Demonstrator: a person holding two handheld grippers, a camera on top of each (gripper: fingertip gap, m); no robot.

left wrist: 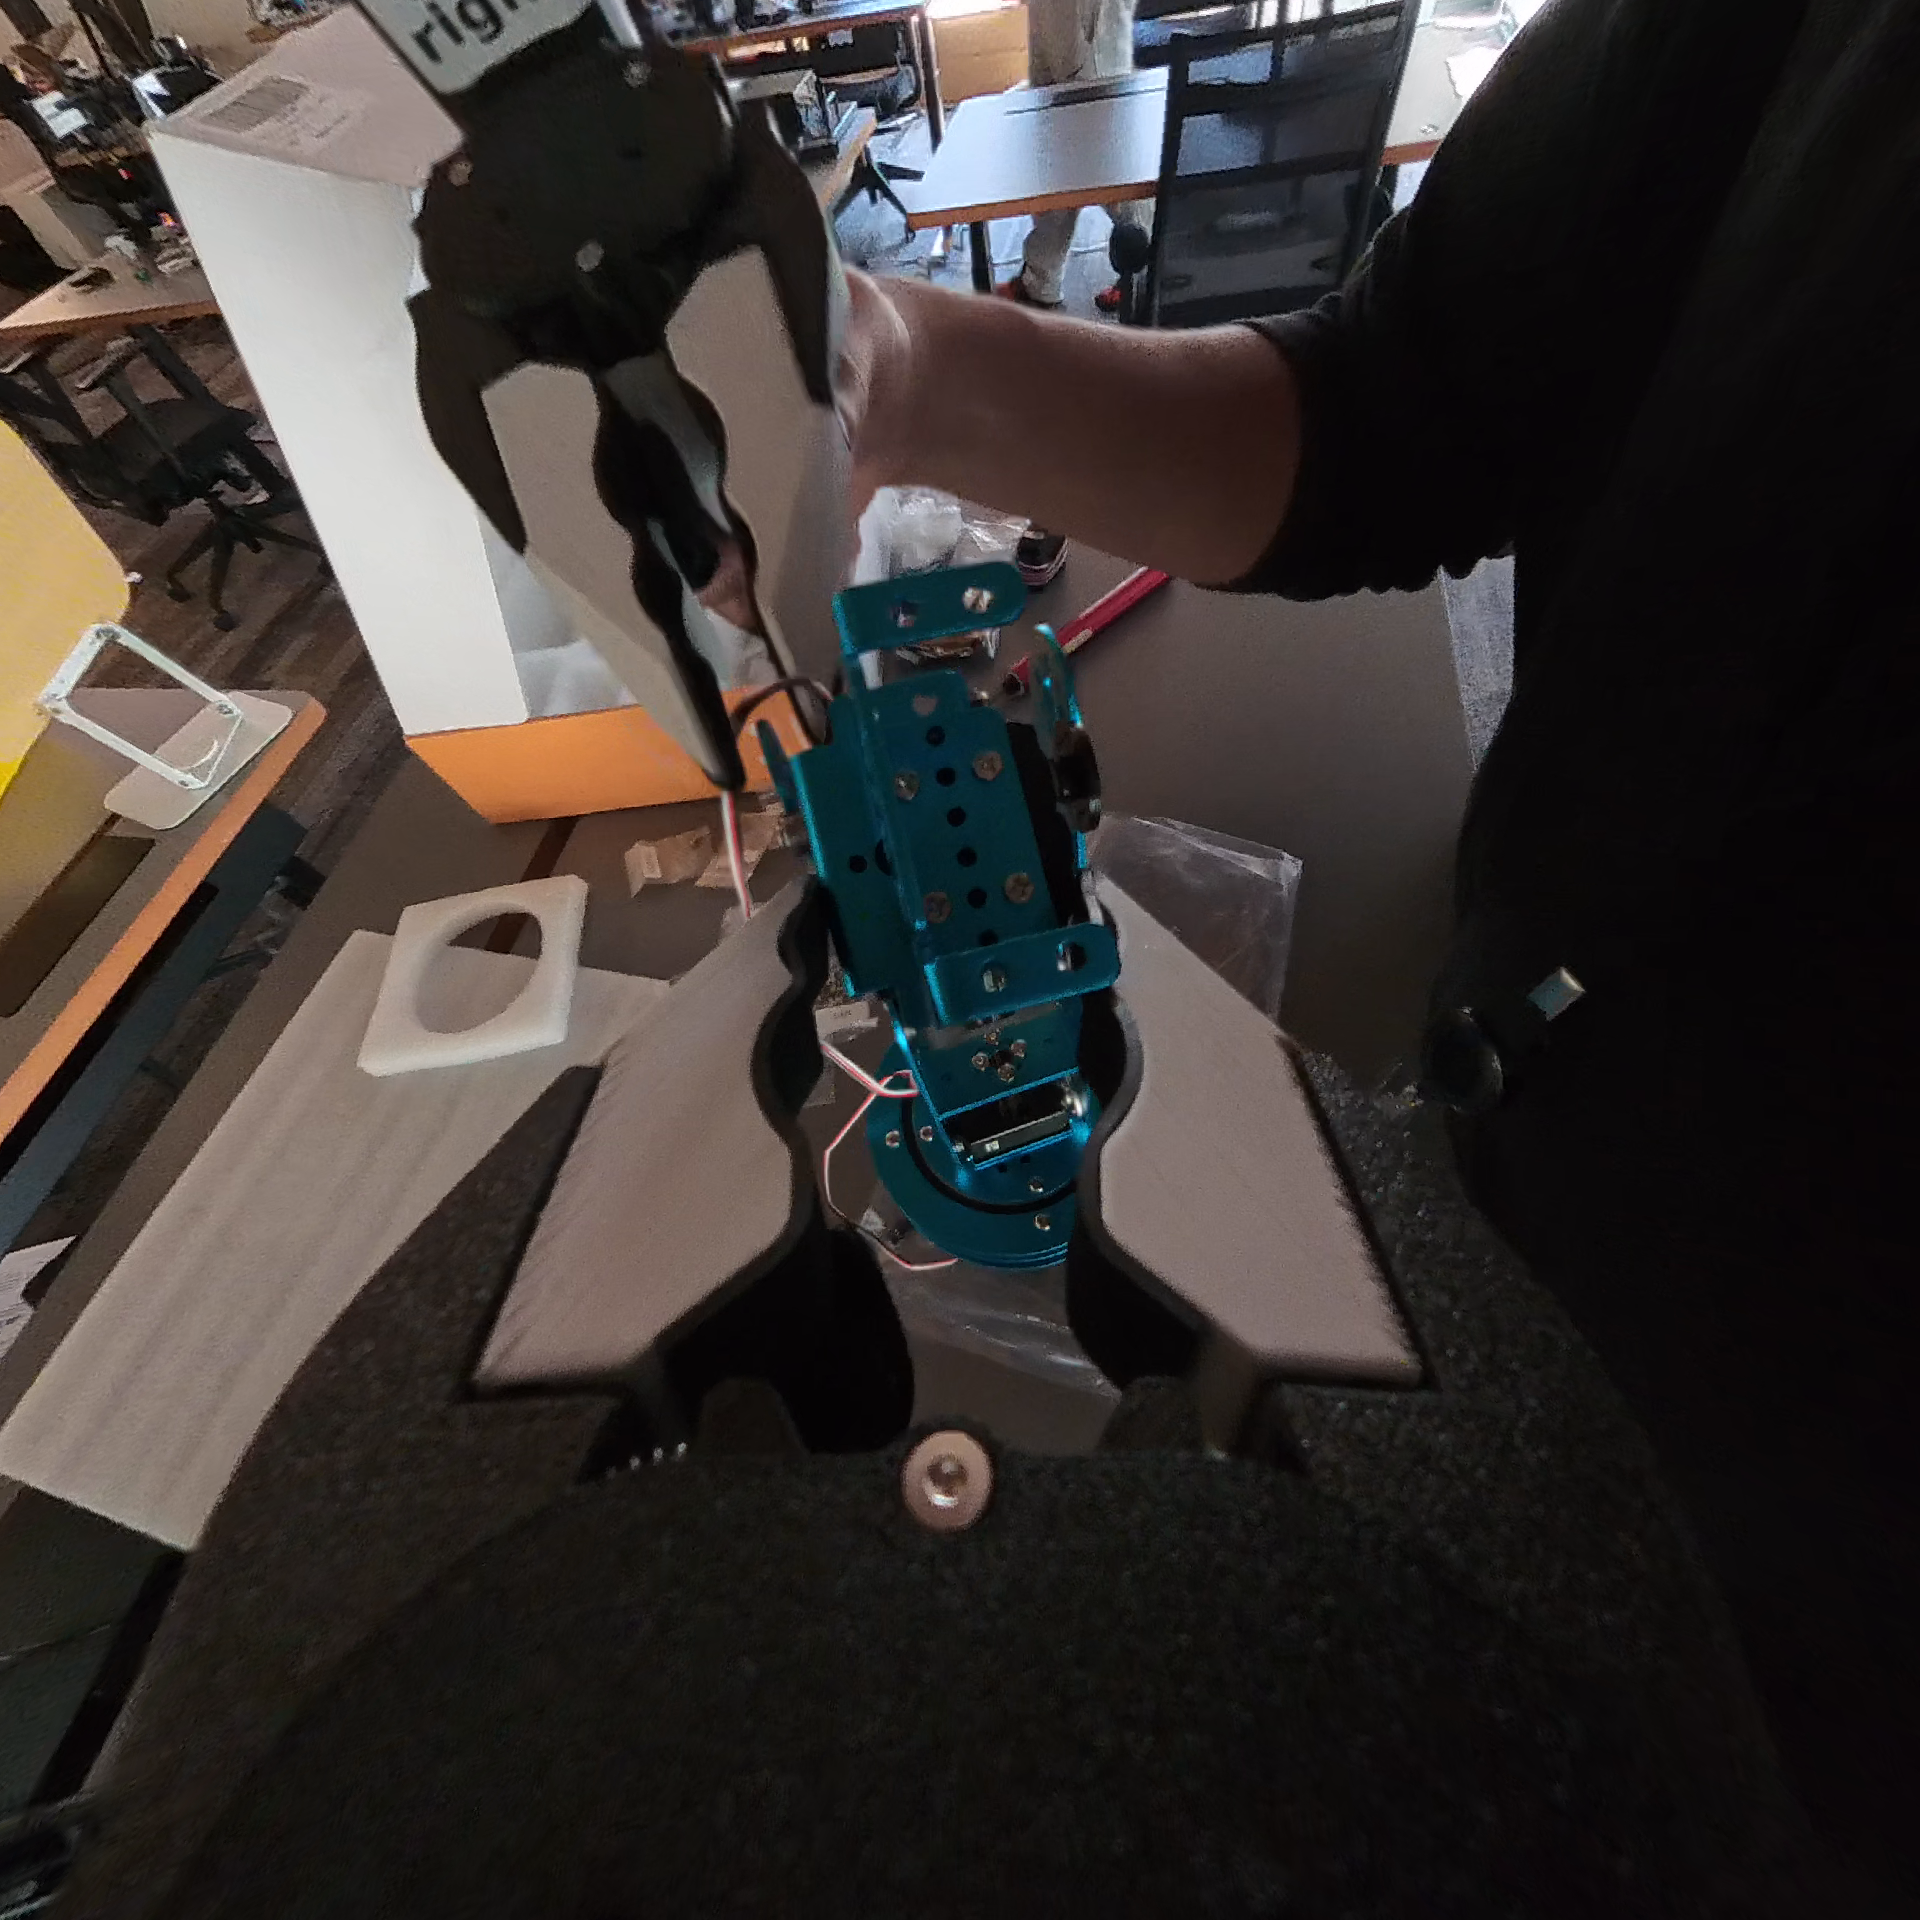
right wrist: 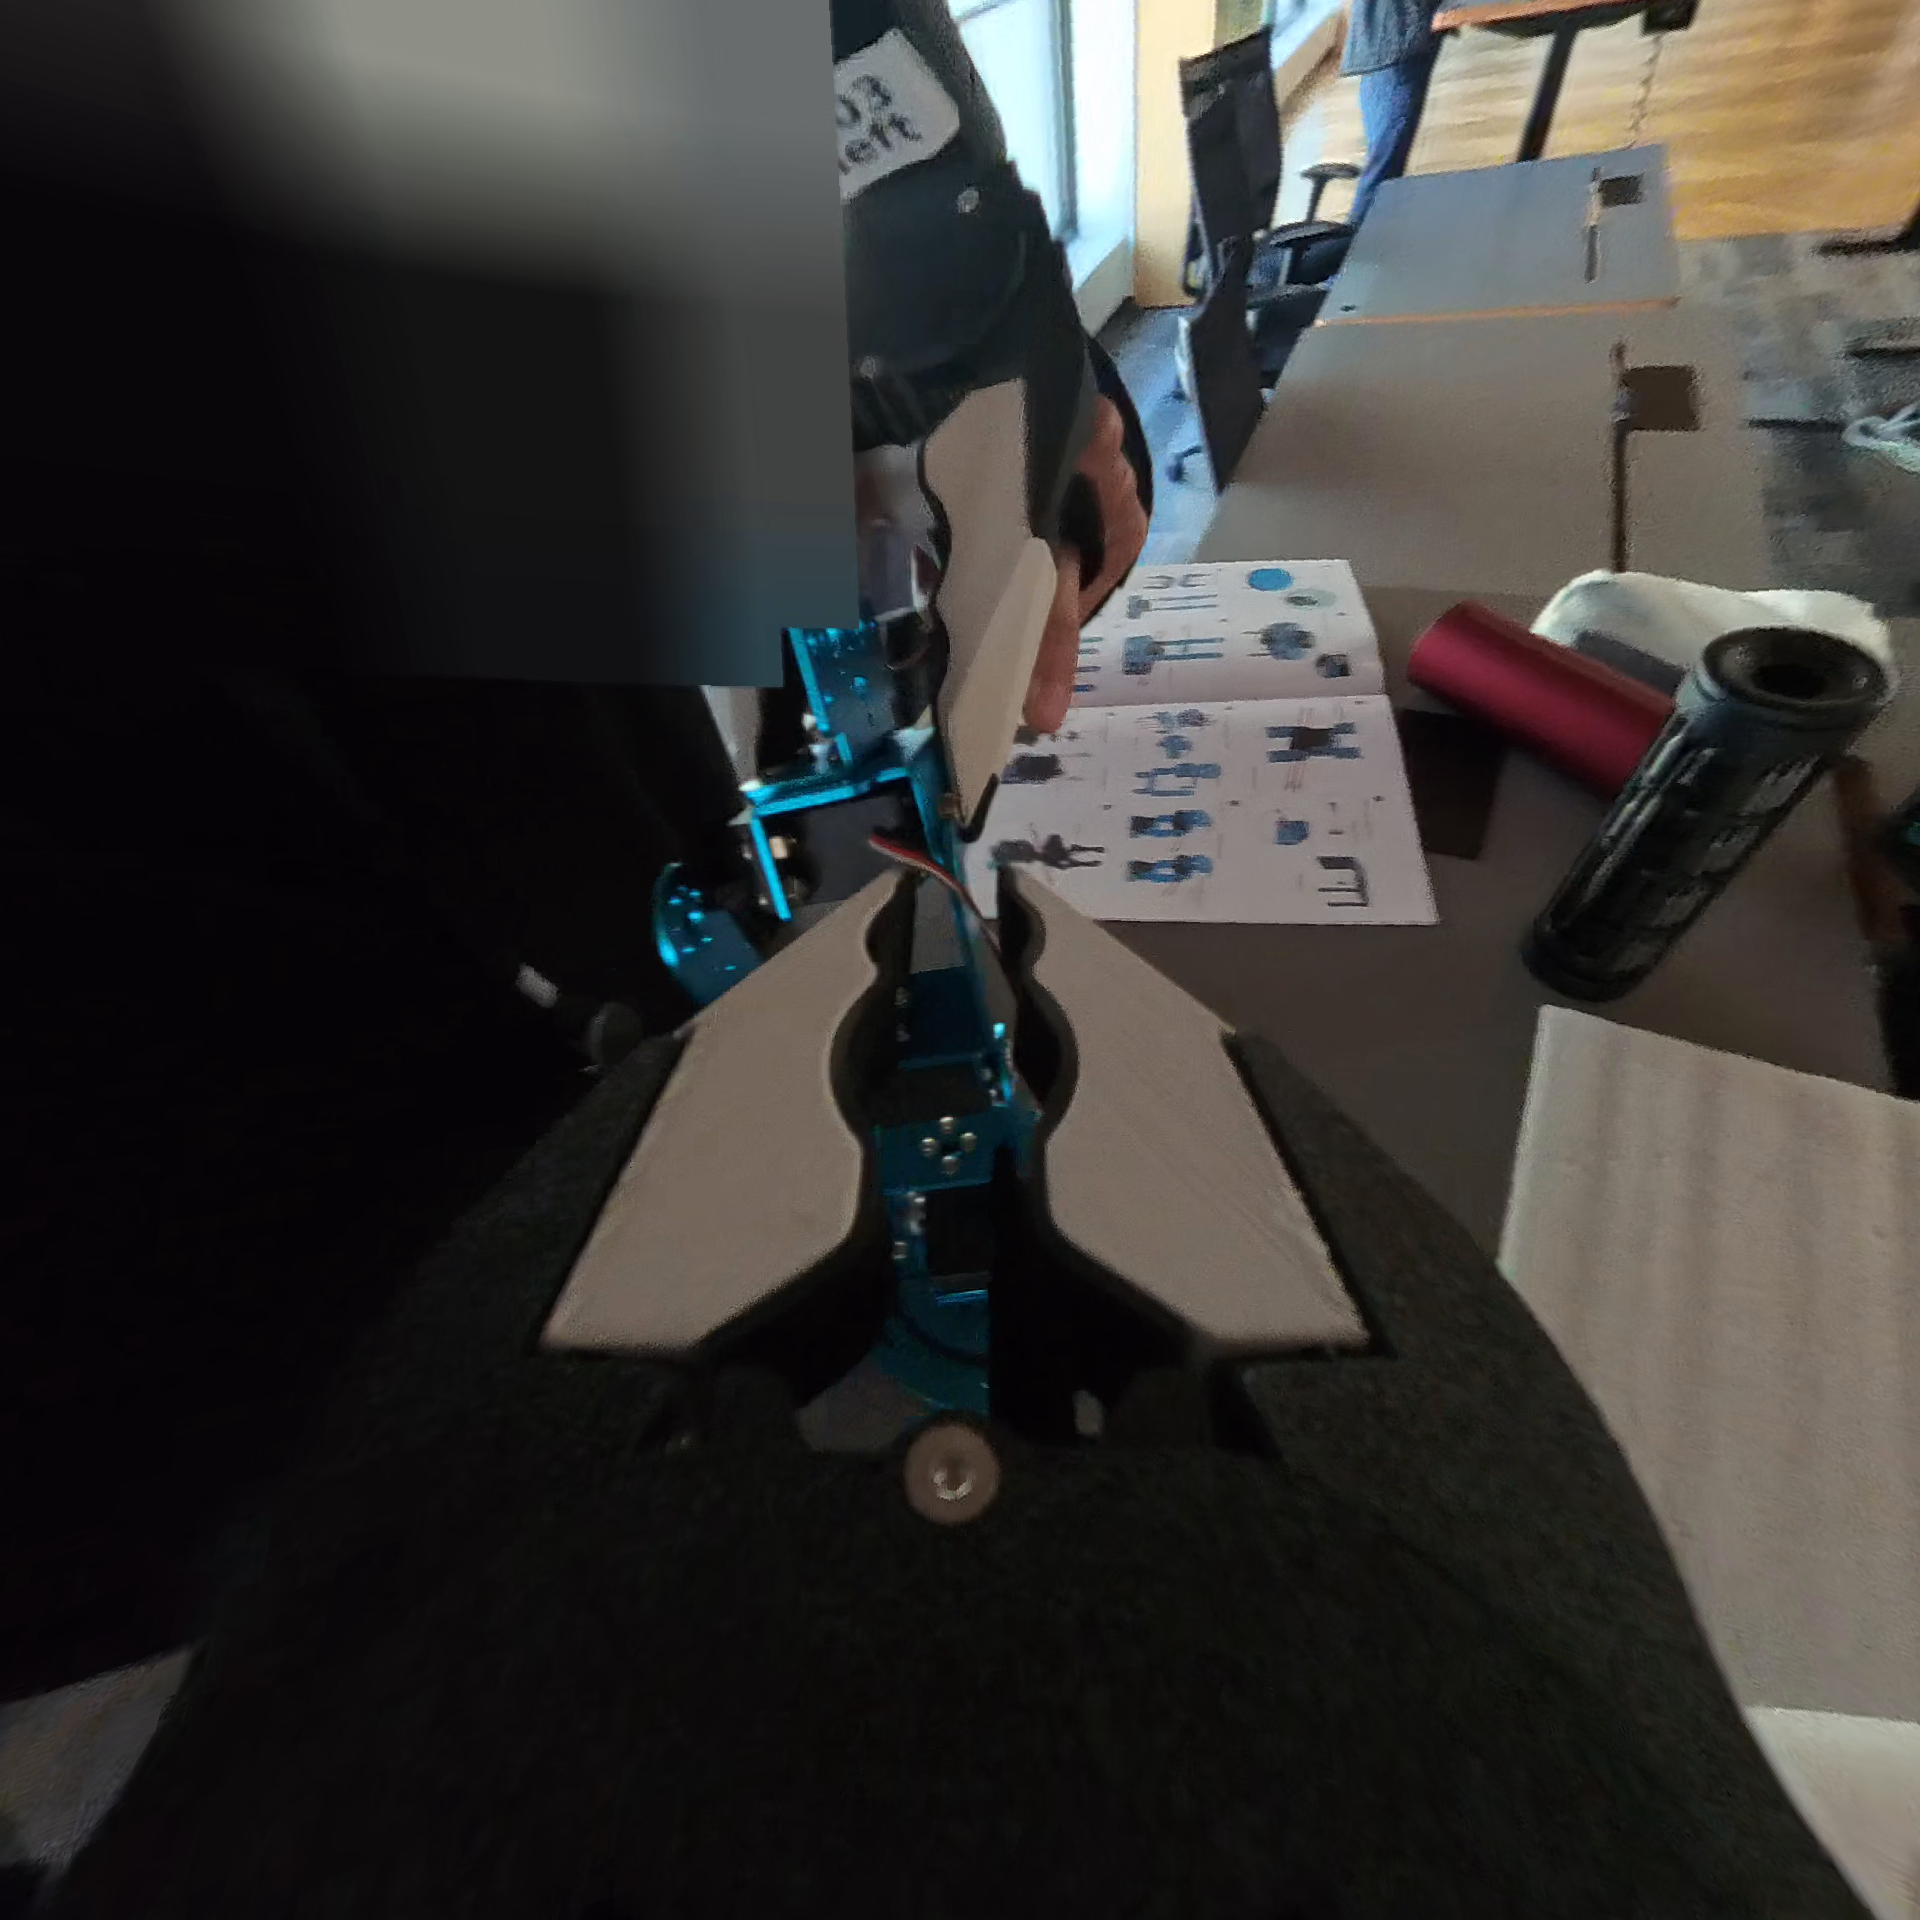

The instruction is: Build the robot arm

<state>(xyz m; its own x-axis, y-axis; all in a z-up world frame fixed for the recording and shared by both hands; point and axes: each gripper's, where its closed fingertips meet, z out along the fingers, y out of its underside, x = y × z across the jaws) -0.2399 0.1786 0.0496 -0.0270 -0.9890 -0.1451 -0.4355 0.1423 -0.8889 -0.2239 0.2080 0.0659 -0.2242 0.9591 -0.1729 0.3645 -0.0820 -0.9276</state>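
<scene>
A blue metal robot-arm assembly [left wrist: 966, 862] with a round base [left wrist: 977, 1174] and black servos stands on the grey table [left wrist: 1299, 727]. My left gripper [left wrist: 951, 914] is closed around its upper bracket, one finger on each side. My right gripper [left wrist: 725, 769] comes down from the upper left, held by a person's hand [left wrist: 1039, 416], and is shut on a thin red-and-white servo wire [left wrist: 740, 842] beside the assembly. In the right wrist view my right gripper [right wrist: 956, 883] pinches that wire [right wrist: 940, 868] above the assembly [right wrist: 935, 1143]. One finger [right wrist: 987, 675] of the left gripper presses on the assembly's side.
A white foam block with an oval hole [left wrist: 473, 971] lies on a white foam sheet [left wrist: 260, 1195] at the left. Clear plastic bags [left wrist: 1205, 883] and a red pencil [left wrist: 1112, 603] lie behind. An open instruction booklet [right wrist: 1226, 748], a red cylinder [right wrist: 1527, 686] and a black ribbed cylinder [right wrist: 1704, 810] lie on the table. Left tips to right tips: about 4 centimetres.
</scene>
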